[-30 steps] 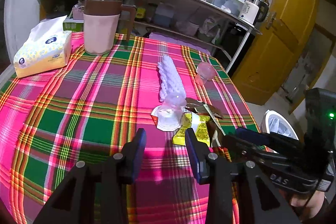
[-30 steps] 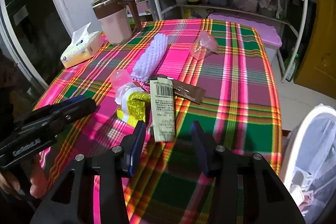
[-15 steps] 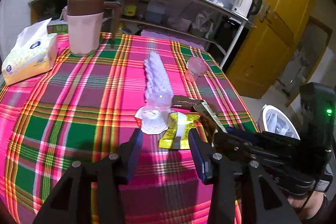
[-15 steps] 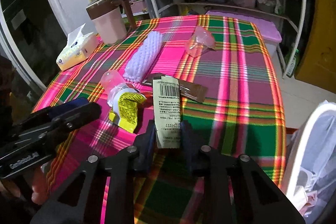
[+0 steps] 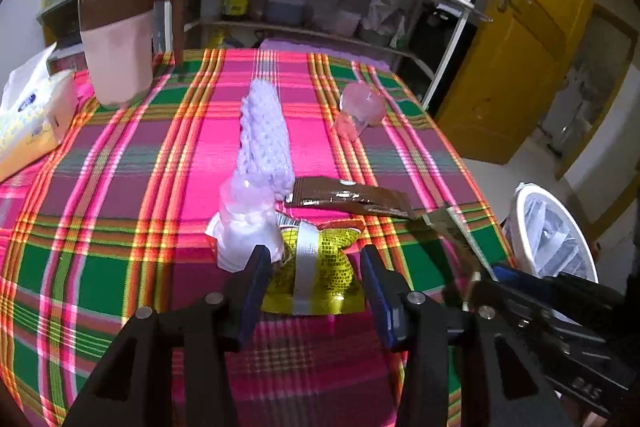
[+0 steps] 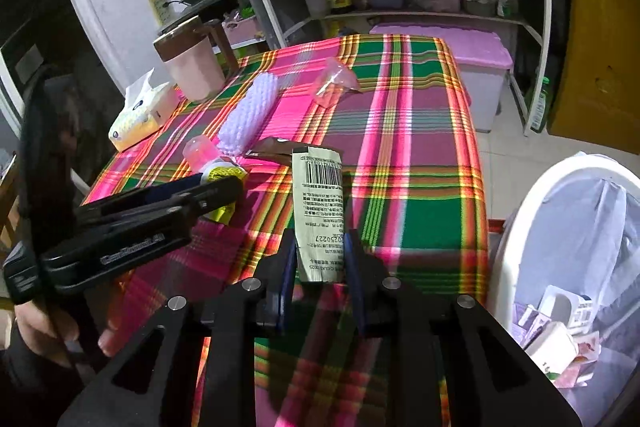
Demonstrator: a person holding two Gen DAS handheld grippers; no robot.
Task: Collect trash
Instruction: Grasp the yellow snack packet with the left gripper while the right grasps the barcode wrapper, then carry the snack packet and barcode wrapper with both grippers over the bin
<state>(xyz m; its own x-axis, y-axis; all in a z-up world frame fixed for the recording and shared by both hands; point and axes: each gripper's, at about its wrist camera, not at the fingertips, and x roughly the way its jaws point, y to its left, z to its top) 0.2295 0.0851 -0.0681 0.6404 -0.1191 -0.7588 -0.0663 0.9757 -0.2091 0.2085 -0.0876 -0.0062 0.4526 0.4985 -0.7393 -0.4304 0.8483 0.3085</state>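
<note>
Since a second earlier, right gripper (image 6: 319, 259) had clamped the barcoded wrapper (image 6: 320, 215), lifted at the table's (image 6: 420, 155) near edge beside the bin (image 6: 516, 235). Left gripper (image 5: 314, 275), jaws apart, had advanced to straddle the yellow wrapper (image 5: 316, 267).

A pink jug (image 5: 118, 45) and tissue pack (image 6: 138, 117) stand near each other on the plaid tablecloth (image 5: 120, 187).

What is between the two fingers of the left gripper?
In the left wrist view, the open left gripper has the yellow wrapper lying on the tablecloth between its fingers, unpinched.
</note>
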